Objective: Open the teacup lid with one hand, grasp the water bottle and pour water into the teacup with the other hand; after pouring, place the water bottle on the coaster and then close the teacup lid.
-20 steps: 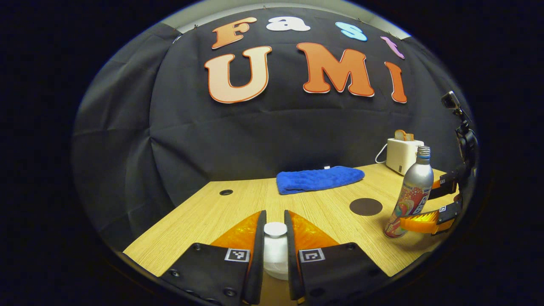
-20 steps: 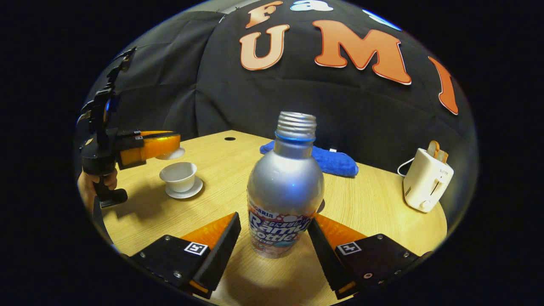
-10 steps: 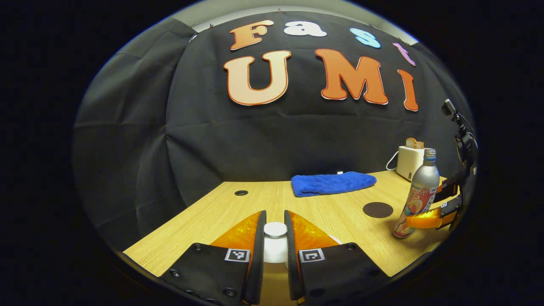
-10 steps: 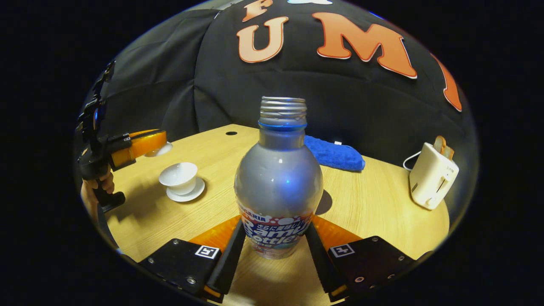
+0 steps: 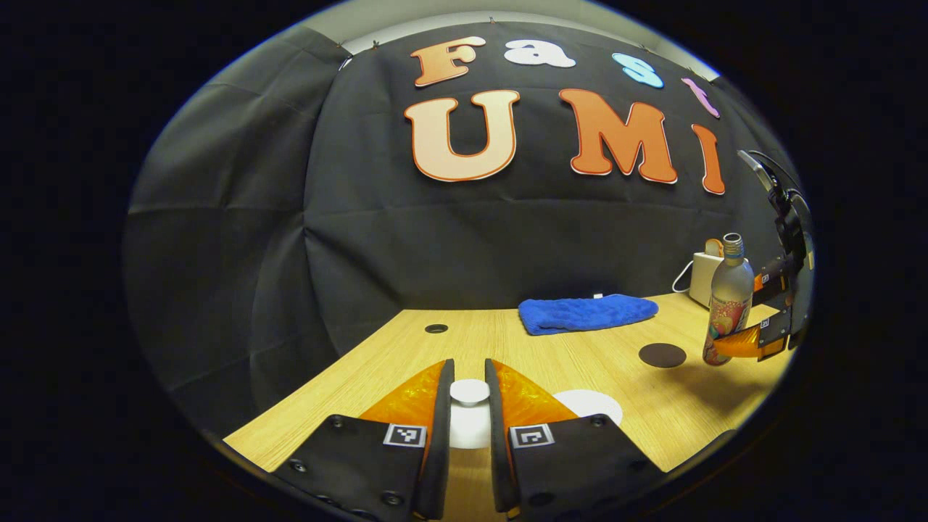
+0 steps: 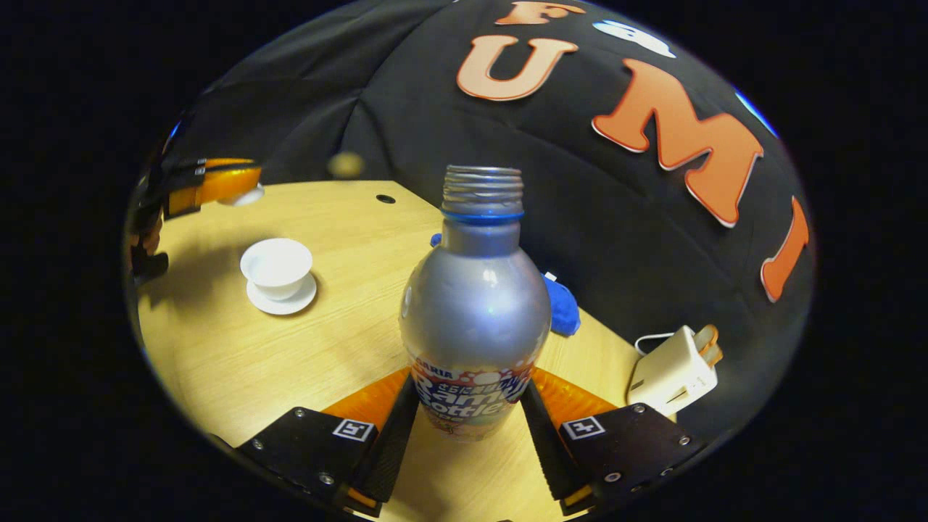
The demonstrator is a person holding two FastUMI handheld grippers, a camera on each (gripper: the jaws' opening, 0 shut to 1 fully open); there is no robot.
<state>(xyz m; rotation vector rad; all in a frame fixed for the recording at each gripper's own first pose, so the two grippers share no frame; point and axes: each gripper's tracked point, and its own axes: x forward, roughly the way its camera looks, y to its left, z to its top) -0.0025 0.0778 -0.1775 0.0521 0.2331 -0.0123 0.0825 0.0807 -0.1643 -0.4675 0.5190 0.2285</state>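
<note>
In the left gripper view my left gripper [image 5: 470, 380] is shut on the knob of the white teacup lid [image 5: 470, 392], held above the table. Just right of my fingers shows the rim of the white teacup [image 5: 589, 404]. The uncapped silver water bottle [image 5: 727, 301] hangs at far right in the right gripper [image 5: 750, 341], beside the dark round coaster [image 5: 662, 354]. In the right gripper view my right gripper [image 6: 470, 389] is shut on the lower body of the bottle [image 6: 475, 312], lifted and leaning. The open teacup [image 6: 277, 264] sits on its saucer [image 6: 287, 299] at left, the left gripper [image 6: 221, 185] holding the lid [image 6: 245, 196] above and beyond it.
A folded blue towel [image 5: 587, 313] lies at the back of the wooden table [image 5: 551, 355]. A white toaster [image 6: 674, 370] with a cord stands at the back right corner. A small round hole [image 5: 436, 328] is in the table near the far left edge.
My right gripper closed on the bottle, then lifted and tilted it. My left gripper carried the lid up and to the left, off the cup.
</note>
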